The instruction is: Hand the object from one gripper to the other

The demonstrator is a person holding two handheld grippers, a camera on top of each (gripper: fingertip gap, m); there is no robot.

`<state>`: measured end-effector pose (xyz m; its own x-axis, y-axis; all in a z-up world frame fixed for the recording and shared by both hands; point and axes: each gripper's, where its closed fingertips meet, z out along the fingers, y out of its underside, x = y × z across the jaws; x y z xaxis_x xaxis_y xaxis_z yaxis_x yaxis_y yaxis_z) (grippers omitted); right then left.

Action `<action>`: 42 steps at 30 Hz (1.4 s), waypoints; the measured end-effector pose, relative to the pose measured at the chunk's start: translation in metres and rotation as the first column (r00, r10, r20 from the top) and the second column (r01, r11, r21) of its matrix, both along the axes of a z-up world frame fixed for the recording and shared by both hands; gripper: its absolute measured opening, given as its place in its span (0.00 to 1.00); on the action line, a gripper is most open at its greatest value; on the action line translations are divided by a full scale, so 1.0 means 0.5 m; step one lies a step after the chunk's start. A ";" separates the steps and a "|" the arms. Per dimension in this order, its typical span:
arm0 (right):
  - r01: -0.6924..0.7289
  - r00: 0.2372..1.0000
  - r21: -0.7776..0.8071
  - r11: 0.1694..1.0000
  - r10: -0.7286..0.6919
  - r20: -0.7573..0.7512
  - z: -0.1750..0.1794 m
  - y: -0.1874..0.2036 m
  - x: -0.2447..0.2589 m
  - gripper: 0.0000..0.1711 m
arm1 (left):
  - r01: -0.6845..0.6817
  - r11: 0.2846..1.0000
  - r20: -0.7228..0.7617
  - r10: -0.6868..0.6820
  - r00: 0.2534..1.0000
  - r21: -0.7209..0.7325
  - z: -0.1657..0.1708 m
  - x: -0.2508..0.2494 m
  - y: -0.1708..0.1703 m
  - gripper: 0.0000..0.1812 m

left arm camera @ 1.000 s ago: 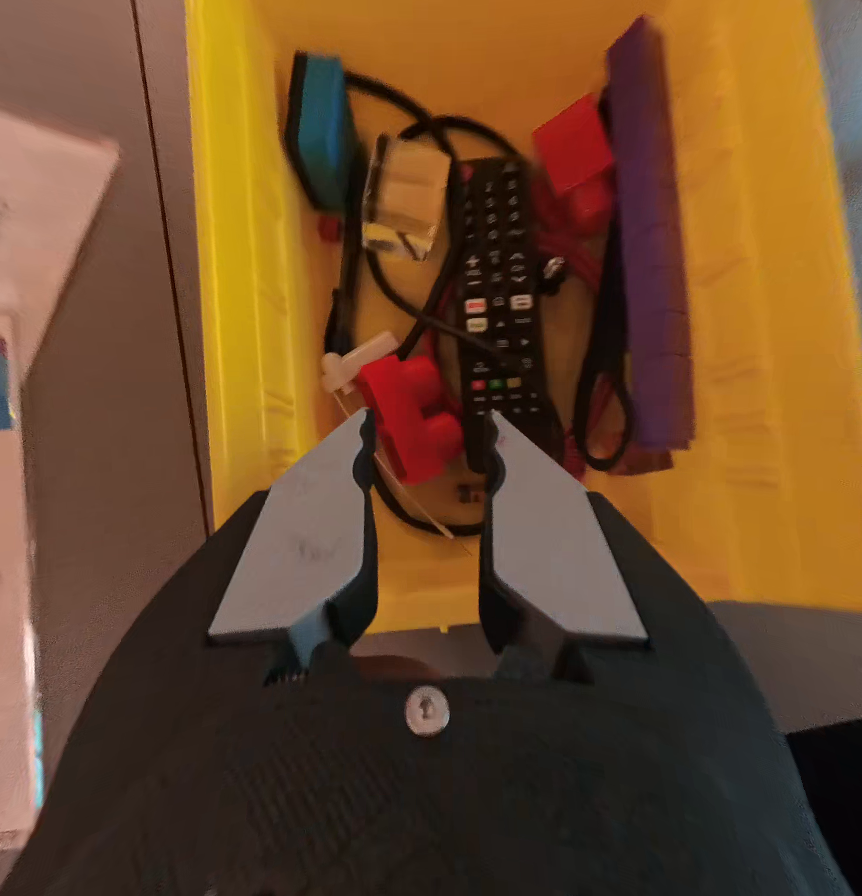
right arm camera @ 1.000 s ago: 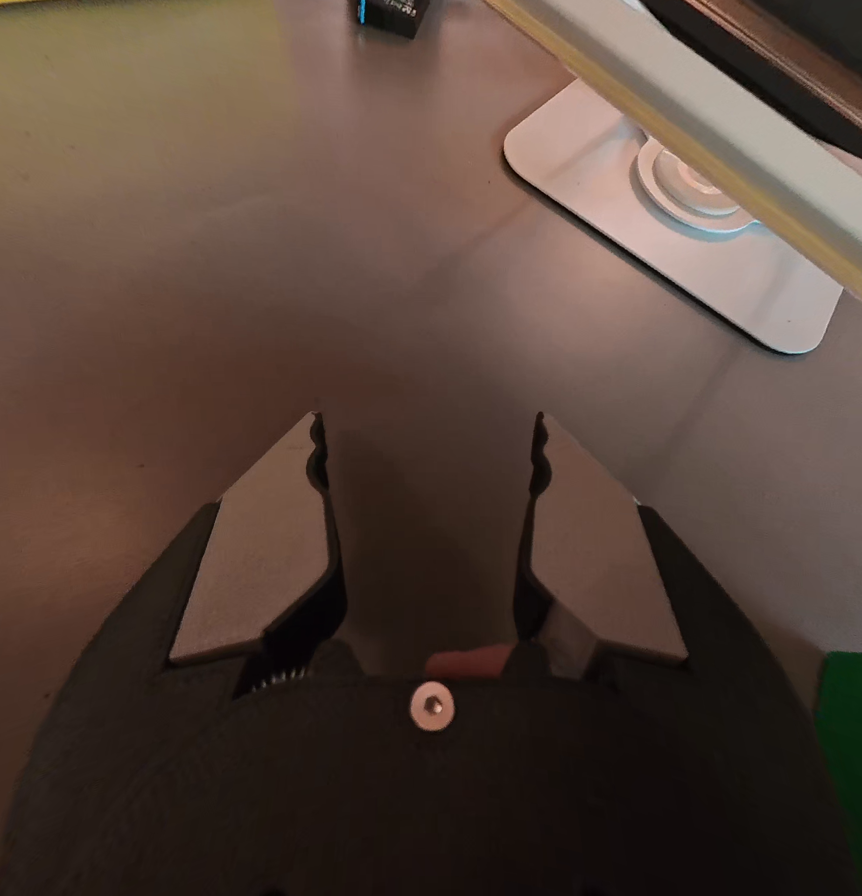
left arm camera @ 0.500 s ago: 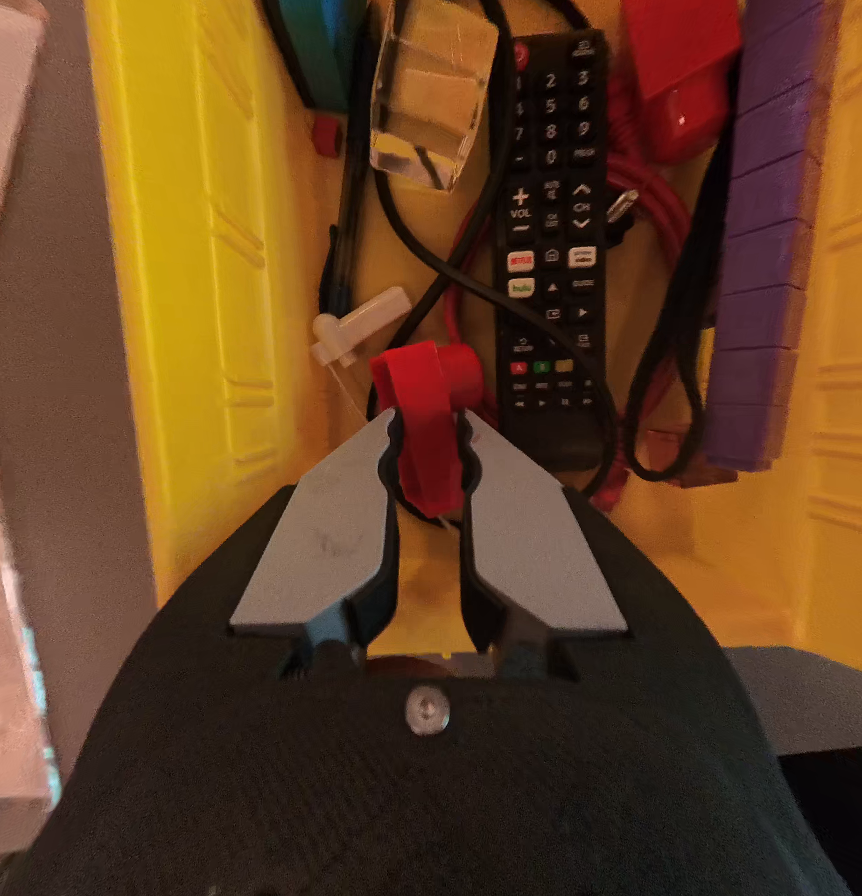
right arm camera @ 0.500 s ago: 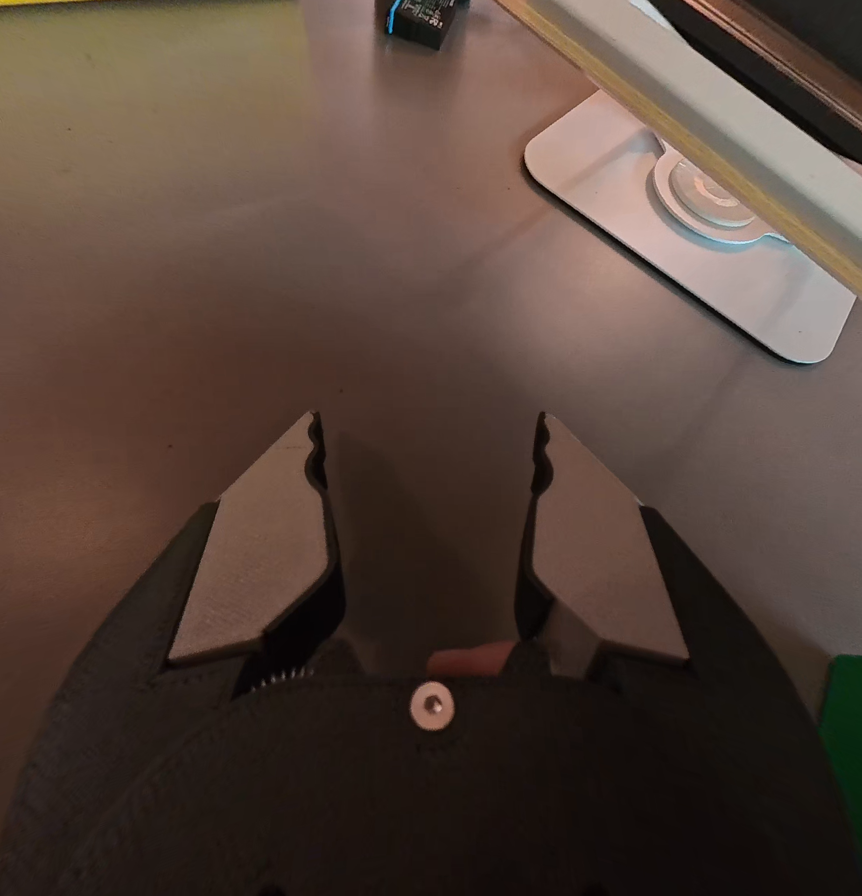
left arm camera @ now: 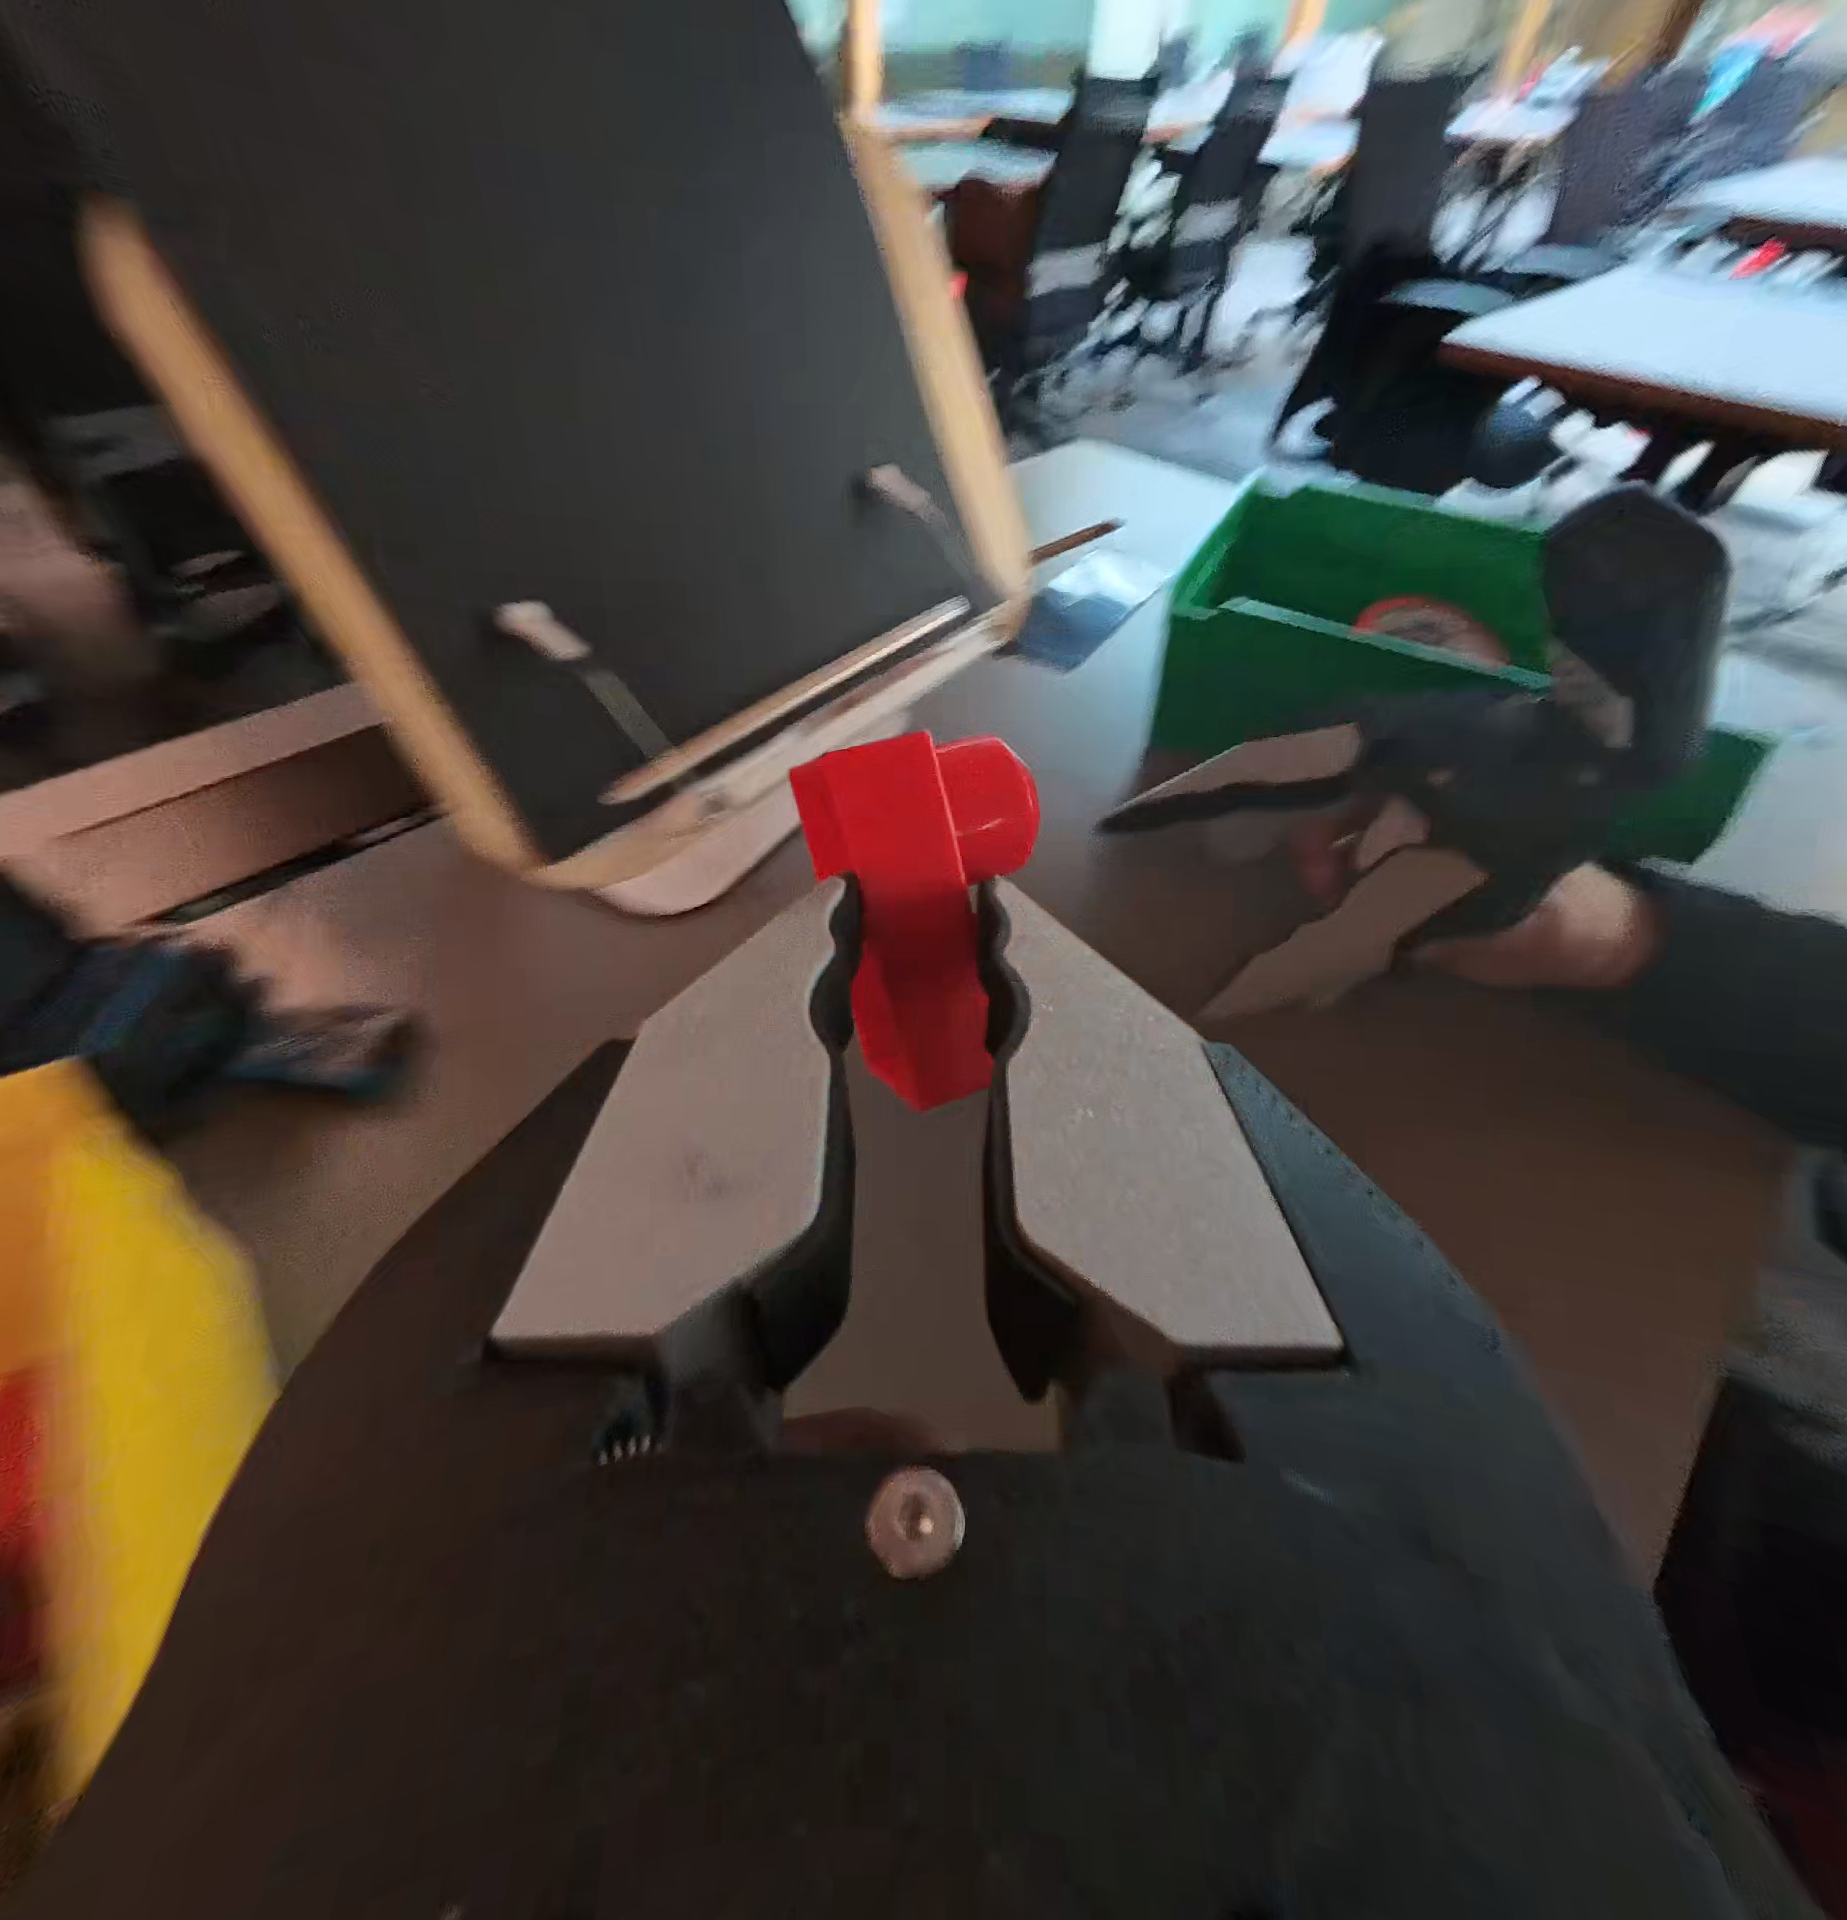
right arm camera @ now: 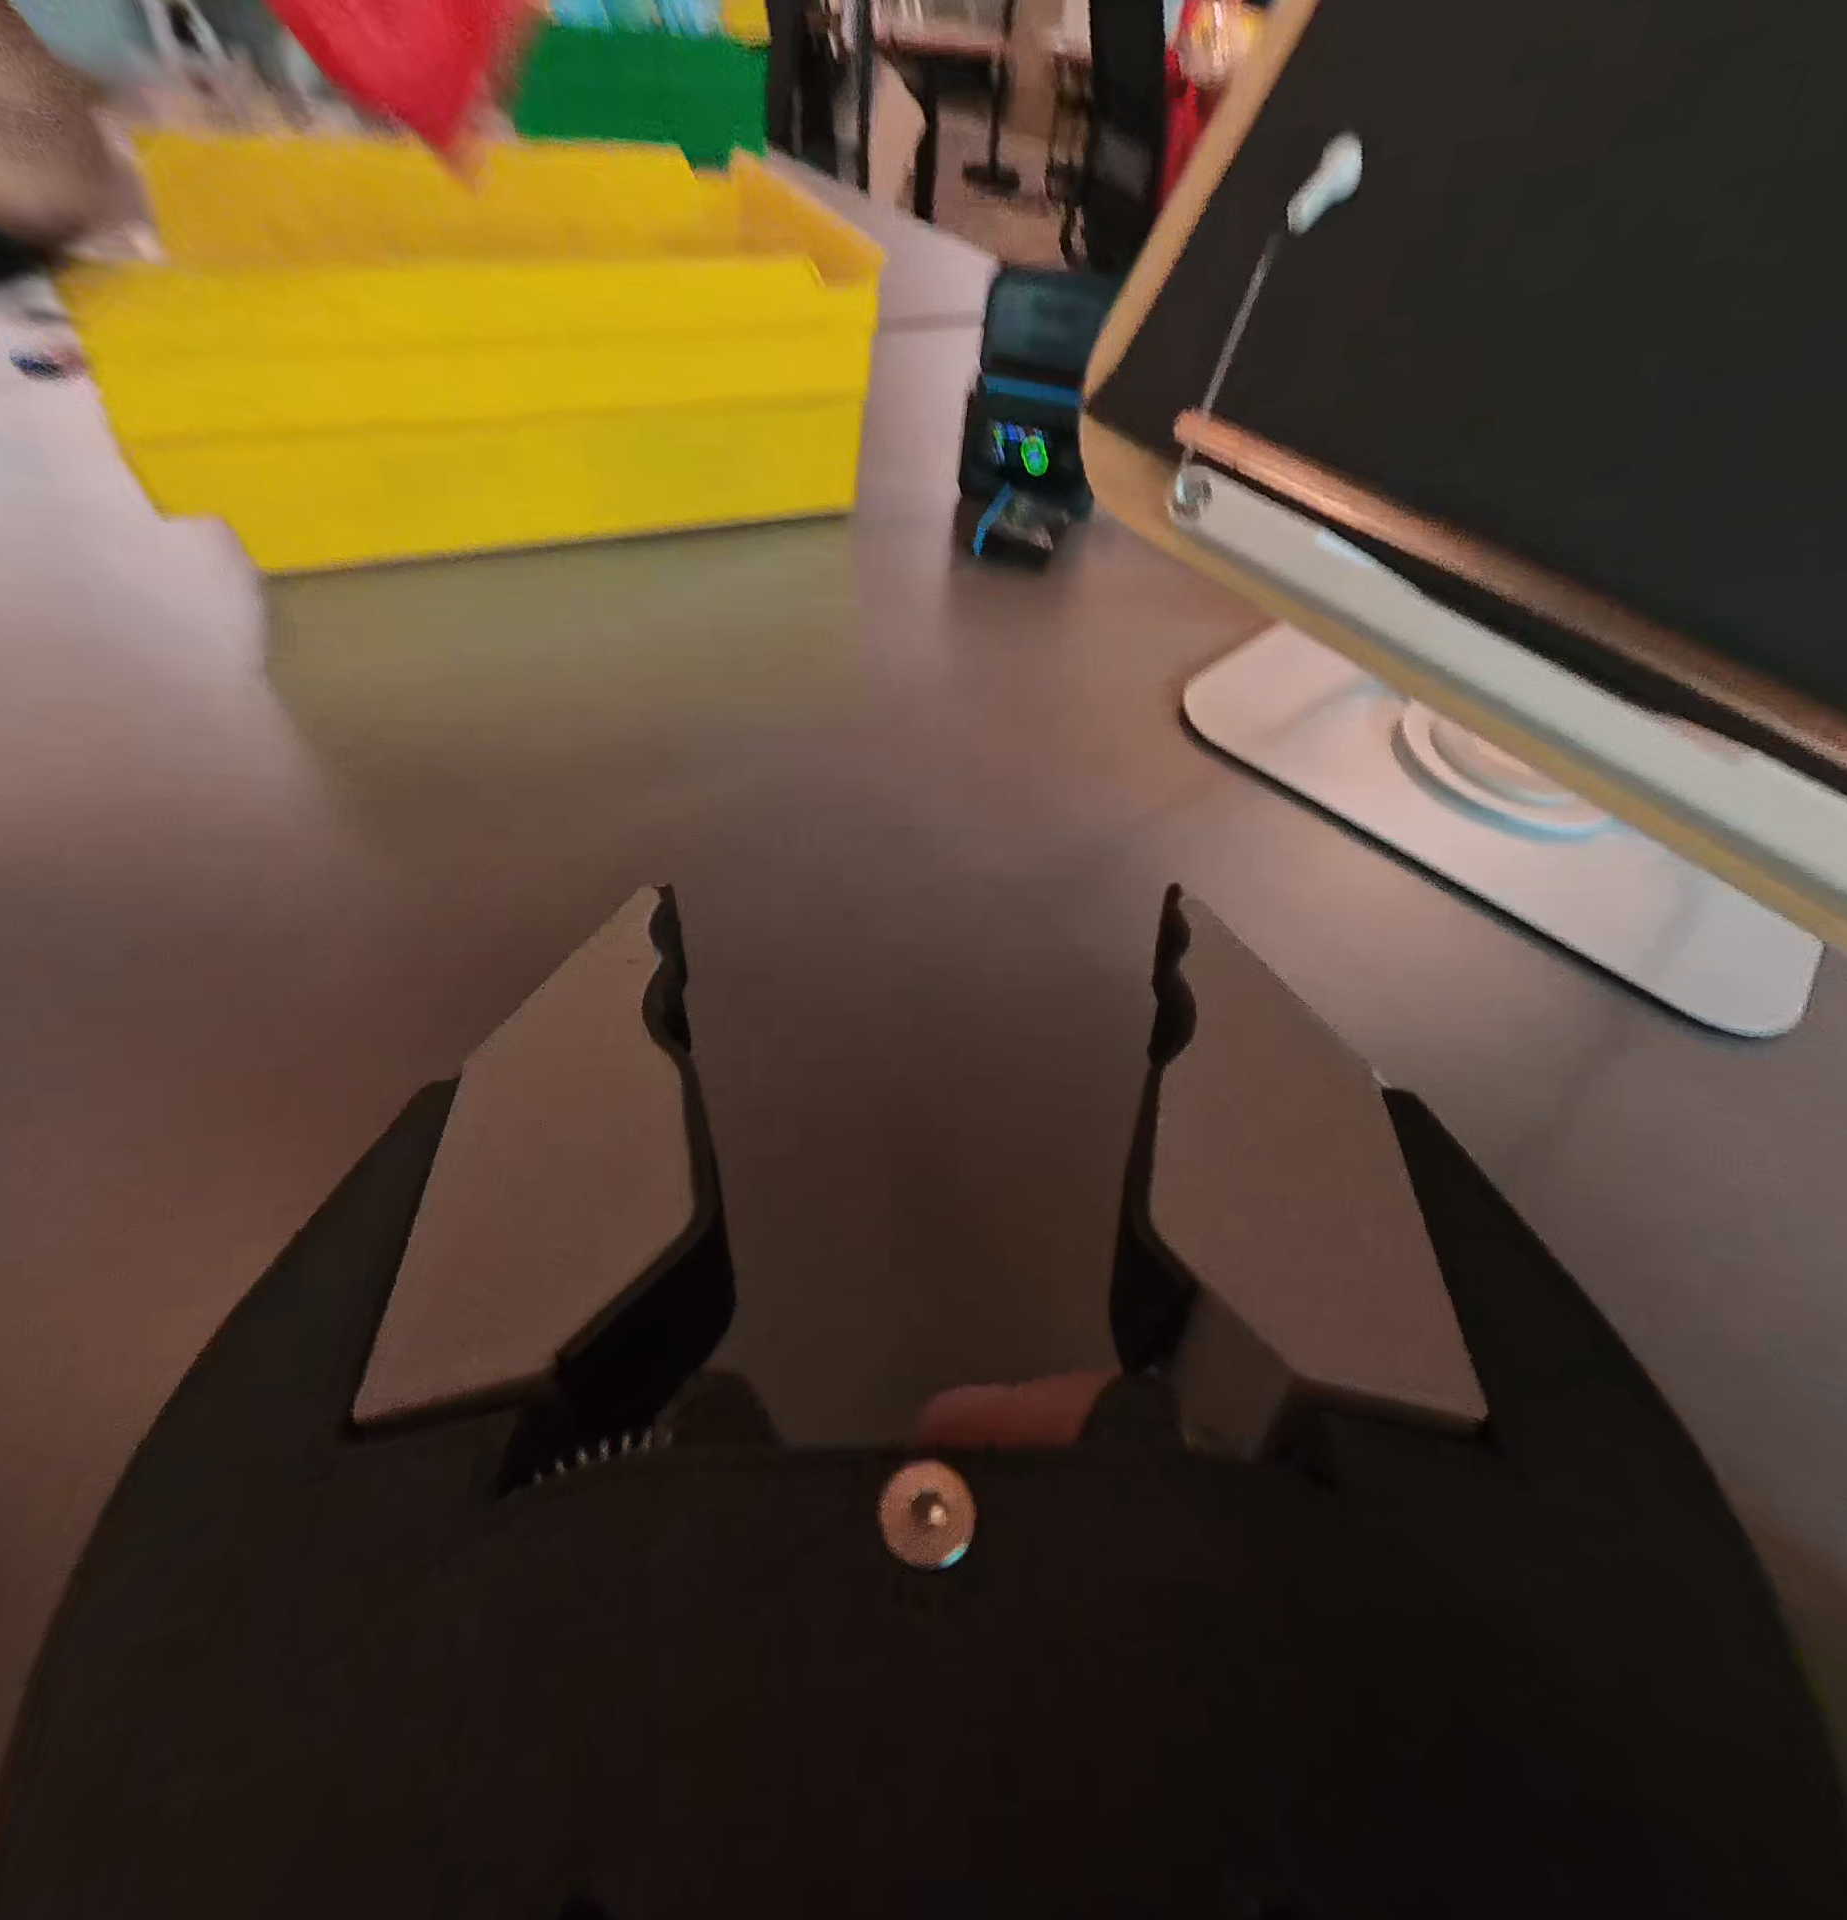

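While left tongs [left arm camera: 914, 920] clamp the red part [left arm camera: 914, 883], right tongs [right arm camera: 919, 935] gape

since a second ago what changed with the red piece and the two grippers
The left gripper closed on the red piece in the yellow bin and lifted it out, swinging toward the right gripper. The right one tilted up but stays open and empty above the table.
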<state>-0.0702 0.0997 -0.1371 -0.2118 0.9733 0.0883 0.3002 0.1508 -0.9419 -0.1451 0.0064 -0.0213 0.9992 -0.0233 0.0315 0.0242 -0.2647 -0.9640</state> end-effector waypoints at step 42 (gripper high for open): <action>0.064 0.975 -0.013 0.998 -0.065 -0.210 0.071 -0.017 0.010 0.24 | 0.226 0.874 0.333 -0.386 0.860 0.430 -0.092 0.219 0.200 0.11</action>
<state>-0.0649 0.0910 -0.1019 -0.1258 0.9849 0.1186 0.1041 0.1320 -0.9858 -0.0354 0.1063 -0.0670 0.8401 -0.4153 0.3490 0.4014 0.0431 -0.9149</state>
